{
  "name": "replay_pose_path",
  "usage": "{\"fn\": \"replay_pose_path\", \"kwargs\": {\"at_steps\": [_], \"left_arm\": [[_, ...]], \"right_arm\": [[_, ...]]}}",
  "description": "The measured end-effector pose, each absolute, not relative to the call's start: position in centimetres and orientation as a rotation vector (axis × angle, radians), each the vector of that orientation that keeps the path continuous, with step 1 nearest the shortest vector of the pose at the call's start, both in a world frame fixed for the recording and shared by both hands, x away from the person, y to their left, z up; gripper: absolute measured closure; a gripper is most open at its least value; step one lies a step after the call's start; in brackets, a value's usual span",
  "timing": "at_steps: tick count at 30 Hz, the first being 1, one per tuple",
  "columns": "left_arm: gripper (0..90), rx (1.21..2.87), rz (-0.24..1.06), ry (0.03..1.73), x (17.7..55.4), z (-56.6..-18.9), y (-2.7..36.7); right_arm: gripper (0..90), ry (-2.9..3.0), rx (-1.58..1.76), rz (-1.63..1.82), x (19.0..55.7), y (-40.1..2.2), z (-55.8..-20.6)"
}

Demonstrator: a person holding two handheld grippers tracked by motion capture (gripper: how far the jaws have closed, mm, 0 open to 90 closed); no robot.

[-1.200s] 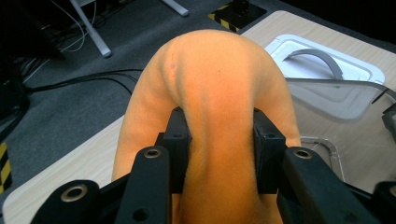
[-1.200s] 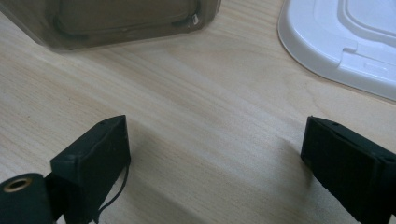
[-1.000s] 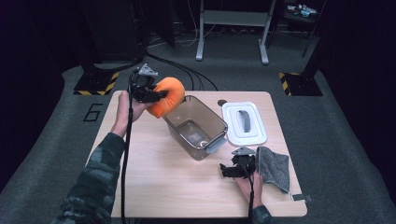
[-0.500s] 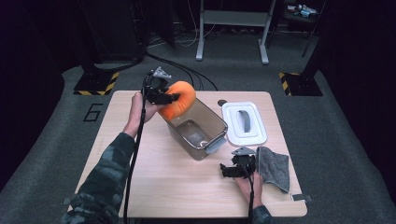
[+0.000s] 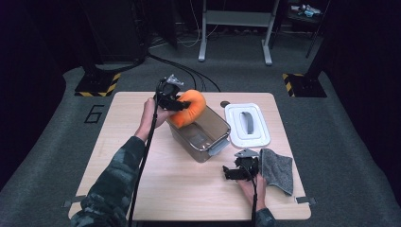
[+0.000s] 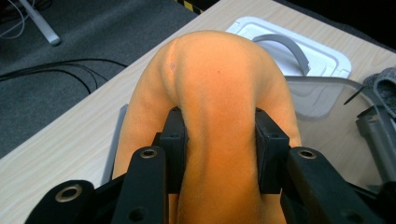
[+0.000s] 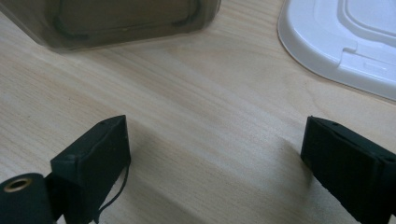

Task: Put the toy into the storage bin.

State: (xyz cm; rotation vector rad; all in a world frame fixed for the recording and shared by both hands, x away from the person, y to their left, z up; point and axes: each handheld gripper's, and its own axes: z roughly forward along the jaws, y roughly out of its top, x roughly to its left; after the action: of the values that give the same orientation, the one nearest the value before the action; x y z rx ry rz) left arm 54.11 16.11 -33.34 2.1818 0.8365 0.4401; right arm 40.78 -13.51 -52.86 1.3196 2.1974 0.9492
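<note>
Gripping an orange cushion (image 5: 188, 108) over the clear bin (image 5: 215, 140), the left tool (image 5: 177, 103); right tool (image 5: 228, 172) released.

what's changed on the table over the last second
The left gripper, shut on the orange cushion, has carried it rightward from the table's left side to just over the near-left rim of the clear bin. Its fingers squeeze the cushion's middle. Nothing was picked up or released. The right gripper stayed on the table with fingers apart; the white lid and grey cloth haven't moved.
</note>
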Motion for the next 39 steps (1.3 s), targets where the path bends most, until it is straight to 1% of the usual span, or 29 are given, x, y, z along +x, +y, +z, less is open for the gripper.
{"fn": "replay_pose_path", "kwargs": {"at_steps": [20, 39], "left_arm": [[61.6, 2.216, 0.434, 0.853, 55.1, -35.5, 15.3], [60.9, 2.246, 0.419, 0.872, 55.5, -36.5, 14.8]], "right_arm": [[7.4, 2.195, 1.309, 0.949, 40.8, -13.5, -52.9], [7.4, 2.201, 1.304, 0.947, 40.8, -13.6, -52.9]]}}
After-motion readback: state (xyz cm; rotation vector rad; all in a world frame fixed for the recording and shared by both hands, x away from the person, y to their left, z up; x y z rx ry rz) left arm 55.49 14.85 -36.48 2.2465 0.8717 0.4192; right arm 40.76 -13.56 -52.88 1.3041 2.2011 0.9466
